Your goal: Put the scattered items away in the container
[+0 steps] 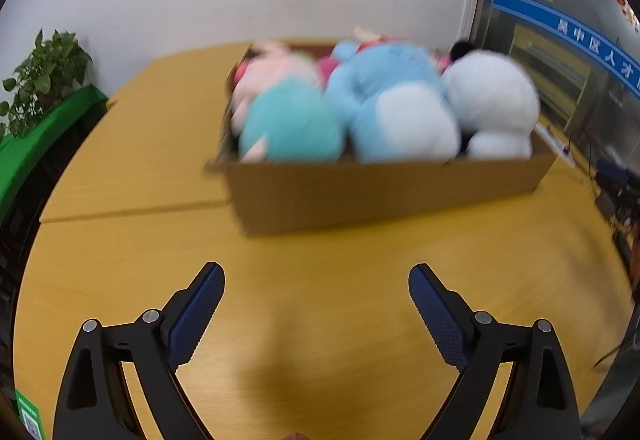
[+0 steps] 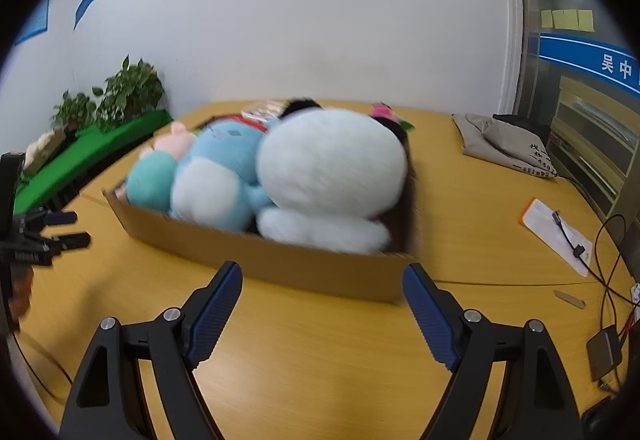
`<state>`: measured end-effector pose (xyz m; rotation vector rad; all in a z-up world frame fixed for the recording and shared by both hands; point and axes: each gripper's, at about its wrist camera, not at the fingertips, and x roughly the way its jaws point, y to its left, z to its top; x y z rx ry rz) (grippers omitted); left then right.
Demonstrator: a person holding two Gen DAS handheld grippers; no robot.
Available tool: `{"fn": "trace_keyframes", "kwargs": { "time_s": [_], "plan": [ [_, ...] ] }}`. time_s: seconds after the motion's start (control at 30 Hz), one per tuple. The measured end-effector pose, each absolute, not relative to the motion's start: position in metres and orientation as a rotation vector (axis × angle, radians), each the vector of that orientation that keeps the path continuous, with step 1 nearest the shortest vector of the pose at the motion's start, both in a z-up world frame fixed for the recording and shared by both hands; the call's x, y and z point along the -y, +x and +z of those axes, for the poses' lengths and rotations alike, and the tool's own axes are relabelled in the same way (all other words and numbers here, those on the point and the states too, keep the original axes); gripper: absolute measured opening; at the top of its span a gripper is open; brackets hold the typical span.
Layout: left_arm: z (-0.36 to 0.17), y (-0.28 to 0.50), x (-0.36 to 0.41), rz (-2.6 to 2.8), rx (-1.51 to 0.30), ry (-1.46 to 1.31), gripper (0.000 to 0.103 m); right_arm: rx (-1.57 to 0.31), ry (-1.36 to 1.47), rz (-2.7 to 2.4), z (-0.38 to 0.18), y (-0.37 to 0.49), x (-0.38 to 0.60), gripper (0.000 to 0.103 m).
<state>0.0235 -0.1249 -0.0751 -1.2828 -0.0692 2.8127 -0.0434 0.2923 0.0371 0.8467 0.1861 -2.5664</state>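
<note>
Cardboard box [image 2: 280,264] sits mid-table, packed w/ plush toys: teal one [image 2: 150,183], blue-and-white one [image 2: 216,187], big white one [image 2: 332,167]. Box lies ahead of both grippers, long axis running left to right. Right gripper [image 2: 322,304] is nearer, almost at the box's front wall; left gripper [image 1: 316,304] farther back. Both sets of jaws apart, nothing between them. No stray toy on the wooden table [image 1: 320,340].

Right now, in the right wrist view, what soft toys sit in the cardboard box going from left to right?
Teal plush → blue and white plush → big white plush, all inside the cardboard box.
</note>
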Motion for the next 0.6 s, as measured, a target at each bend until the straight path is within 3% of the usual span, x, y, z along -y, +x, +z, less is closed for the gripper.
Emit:
{"fn": "trace_keyframes", "kwargs": {
  "time_s": [0.17,0.37,0.5,0.6],
  "plan": [
    [-0.125,0.029,0.18,2.716,0.007,-1.408,0.096,-0.251,1.034,-2.421,-0.027,-0.063,-0.357,0.083],
    [-0.133,0.026,0.21,2.669,-0.094,-1.366,0.103,-0.315,1.131,-2.306,-0.067,-0.072,-0.385,0.083],
    [-0.13,0.015,0.224,2.64,-0.119,-1.339,0.103,-0.383,1.106,-2.25,-0.07,-0.073,-0.384,0.088],
    [-0.128,0.005,0.235,2.648,-0.11,-1.343,0.103,-0.414,1.106,-2.237,-0.075,-0.08,-0.383,0.098]
  ]
}}
